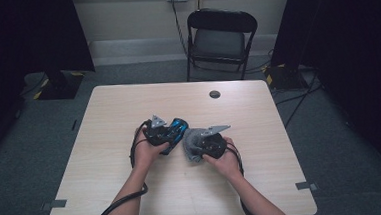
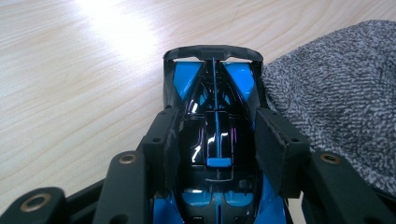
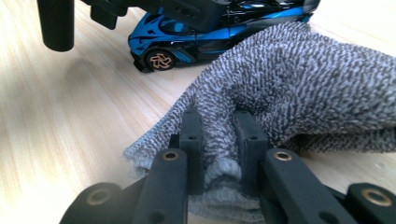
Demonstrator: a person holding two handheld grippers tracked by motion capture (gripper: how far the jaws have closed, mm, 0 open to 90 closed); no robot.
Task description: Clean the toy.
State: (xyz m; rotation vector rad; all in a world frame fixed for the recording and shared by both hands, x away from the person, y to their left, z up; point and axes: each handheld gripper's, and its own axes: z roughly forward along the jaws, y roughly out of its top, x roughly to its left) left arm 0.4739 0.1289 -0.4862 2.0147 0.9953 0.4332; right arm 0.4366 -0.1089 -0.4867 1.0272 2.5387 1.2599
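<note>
On the table, left to right:
Left gripper: jaws clamped on the sides of the blue toy car, mid-table.
Grey cloth: touching the car's right side.
Right gripper: jaws pinched on a cloth fold.

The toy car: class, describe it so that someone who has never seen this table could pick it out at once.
Start at the pale wooden table and go to the two hands near its middle. The left gripper clamps the toy car by its sides. It is glossy blue and black with hard shiny bodywork, unlike the soft grey cloth beside it.
</note>
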